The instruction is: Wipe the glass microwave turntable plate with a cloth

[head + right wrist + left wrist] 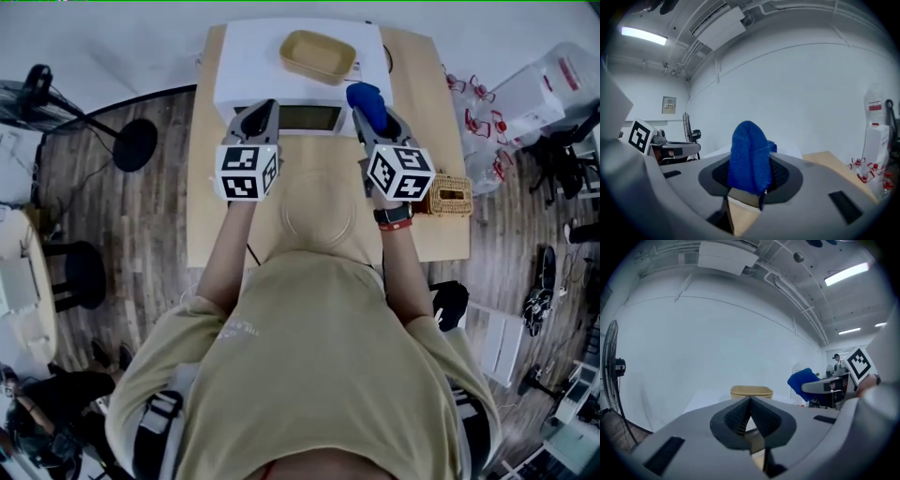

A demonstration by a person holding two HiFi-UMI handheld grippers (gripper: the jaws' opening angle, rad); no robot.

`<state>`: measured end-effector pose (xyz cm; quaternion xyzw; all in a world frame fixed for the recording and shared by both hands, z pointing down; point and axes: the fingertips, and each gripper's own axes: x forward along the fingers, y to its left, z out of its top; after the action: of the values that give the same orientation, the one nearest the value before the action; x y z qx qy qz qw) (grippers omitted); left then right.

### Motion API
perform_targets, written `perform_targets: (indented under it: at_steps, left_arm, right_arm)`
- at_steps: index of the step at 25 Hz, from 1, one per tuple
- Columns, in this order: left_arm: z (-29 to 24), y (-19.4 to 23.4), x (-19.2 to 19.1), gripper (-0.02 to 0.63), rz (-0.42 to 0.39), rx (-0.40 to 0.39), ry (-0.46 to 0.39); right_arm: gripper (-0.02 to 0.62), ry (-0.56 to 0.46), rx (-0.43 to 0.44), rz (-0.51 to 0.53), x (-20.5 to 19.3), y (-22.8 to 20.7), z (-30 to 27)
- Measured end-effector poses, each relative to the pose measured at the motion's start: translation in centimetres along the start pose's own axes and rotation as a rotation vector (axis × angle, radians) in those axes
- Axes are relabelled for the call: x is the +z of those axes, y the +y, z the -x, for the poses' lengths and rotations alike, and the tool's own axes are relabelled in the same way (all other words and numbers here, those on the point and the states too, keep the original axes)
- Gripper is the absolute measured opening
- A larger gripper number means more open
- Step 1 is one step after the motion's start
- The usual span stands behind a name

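Observation:
A faint round glass plate (319,220) lies on the wooden table (211,225) between my forearms, in front of the white microwave (291,70). My right gripper (372,108) is shut on a blue cloth (365,97), held up over the microwave's front right corner. In the right gripper view the cloth (749,157) bulges up from between the jaws. My left gripper (264,111) hovers at the microwave's front left with its jaws closed together and nothing between them; it (749,404) points up at the wall, and the plate is out of its sight.
A tan basket (319,56) sits on top of the microwave. A wicker box (448,195) stands at the table's right edge. A fan (37,89) and black stools stand on the floor at left, and clear plastic bins (544,84) at right.

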<state>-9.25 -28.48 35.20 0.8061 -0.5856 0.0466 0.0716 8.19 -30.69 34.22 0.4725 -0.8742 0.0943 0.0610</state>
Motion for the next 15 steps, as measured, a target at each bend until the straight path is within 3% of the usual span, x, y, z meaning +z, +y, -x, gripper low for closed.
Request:
perform_targets:
  at_steps: [5,15]
  left_arm:
    - [1.6,-1.3,1.5,0.018,-0.024,-0.001,-0.055]
    - [2.7,-3.1,2.6,0.018,-0.043,-0.017,-0.089]
  right_arm:
    - [0.152,-0.061,-0.048,0.037,2.3,1.2,2.3]
    - [0.152,-0.044,-0.068,0.03,1.7,0.9,3.9]
